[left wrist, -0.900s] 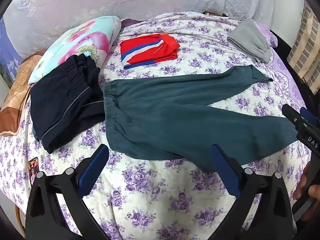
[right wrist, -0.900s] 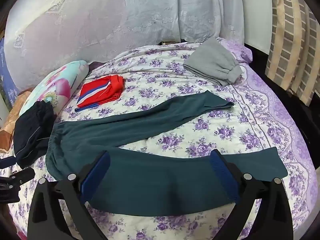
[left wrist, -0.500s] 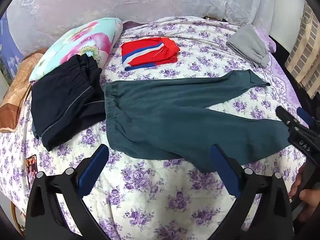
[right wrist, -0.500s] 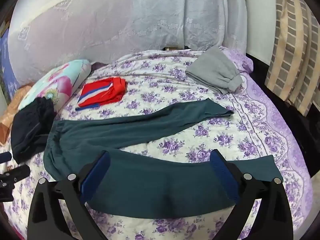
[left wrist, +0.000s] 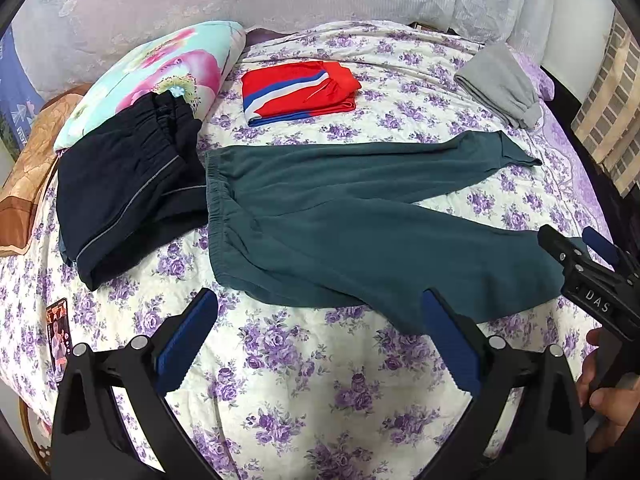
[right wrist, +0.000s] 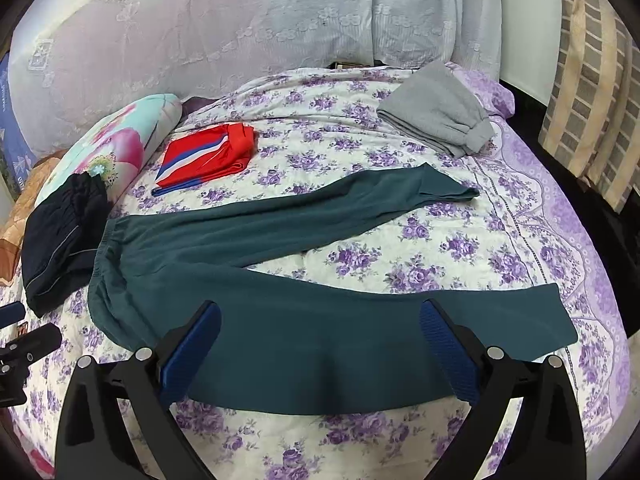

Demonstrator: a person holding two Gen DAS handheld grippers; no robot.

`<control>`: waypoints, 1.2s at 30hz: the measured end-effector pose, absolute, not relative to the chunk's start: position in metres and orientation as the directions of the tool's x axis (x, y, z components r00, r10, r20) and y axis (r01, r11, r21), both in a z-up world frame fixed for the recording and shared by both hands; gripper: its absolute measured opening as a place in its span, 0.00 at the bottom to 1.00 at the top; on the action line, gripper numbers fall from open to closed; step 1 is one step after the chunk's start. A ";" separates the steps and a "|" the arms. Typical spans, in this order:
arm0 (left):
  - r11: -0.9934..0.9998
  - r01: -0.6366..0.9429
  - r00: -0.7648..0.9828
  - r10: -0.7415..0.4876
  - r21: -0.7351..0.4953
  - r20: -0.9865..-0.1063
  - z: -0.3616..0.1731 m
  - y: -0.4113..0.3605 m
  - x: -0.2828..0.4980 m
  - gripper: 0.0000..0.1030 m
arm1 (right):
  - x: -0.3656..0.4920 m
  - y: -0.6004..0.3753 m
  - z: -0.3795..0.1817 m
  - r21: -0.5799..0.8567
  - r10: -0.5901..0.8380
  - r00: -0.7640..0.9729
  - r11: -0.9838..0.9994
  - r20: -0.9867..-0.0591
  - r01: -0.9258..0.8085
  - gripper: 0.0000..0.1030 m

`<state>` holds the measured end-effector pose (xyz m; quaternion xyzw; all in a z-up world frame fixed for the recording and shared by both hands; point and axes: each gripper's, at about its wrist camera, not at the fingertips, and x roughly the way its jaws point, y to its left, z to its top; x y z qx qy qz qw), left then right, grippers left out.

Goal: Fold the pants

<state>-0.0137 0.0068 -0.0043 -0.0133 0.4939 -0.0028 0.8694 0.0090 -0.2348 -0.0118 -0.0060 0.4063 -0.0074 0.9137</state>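
Dark green pants (left wrist: pixel 360 216) lie spread flat on the floral bed, waistband to the left, both legs running right in a V; they also show in the right wrist view (right wrist: pixel 304 304). My left gripper (left wrist: pixel 320 316) is open and empty, hovering above the bedspread just in front of the pants' near edge. My right gripper (right wrist: pixel 320 324) is open and empty above the near leg; it also shows at the right edge of the left wrist view (left wrist: pixel 576 248), near that leg's cuff.
Folded dark navy pants (left wrist: pixel 124 192) lie left of the waistband against a floral pillow (left wrist: pixel 156 76). Folded red, white and blue shorts (left wrist: pixel 296 92) and folded grey pants (left wrist: pixel 500 84) lie farther back. A phone (left wrist: pixel 59 332) lies at the bed's left edge. Curtains hang behind.
Both grippers have drawn back and risen slightly, so the bed shows a little farther off. The pants have not moved.
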 end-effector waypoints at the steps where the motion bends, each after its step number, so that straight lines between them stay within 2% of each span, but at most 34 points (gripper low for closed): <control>1: 1.000 -0.007 0.510 -0.019 -0.027 -0.860 -0.005 0.008 -0.013 0.96 | 0.009 -0.235 -0.011 -0.021 -0.024 0.672 1.000 -0.740 0.012 0.97; 6: 1.000 -0.008 0.505 -0.015 -0.022 -0.863 -0.007 0.008 -0.013 0.95 | 0.005 -0.238 -0.005 -0.040 -0.047 0.698 0.999 -0.715 0.026 0.97; 12: 1.000 -0.009 0.505 -0.015 -0.022 -0.863 -0.006 0.008 -0.012 0.95 | -0.005 -0.240 0.011 -0.079 -0.116 0.759 0.993 -0.641 0.085 0.97; 36: 1.000 -0.002 0.489 -0.016 -0.019 -0.872 -0.010 0.007 -0.013 0.95 | 0.001 -0.233 -0.014 -0.038 -0.047 0.672 0.999 -0.739 0.029 0.97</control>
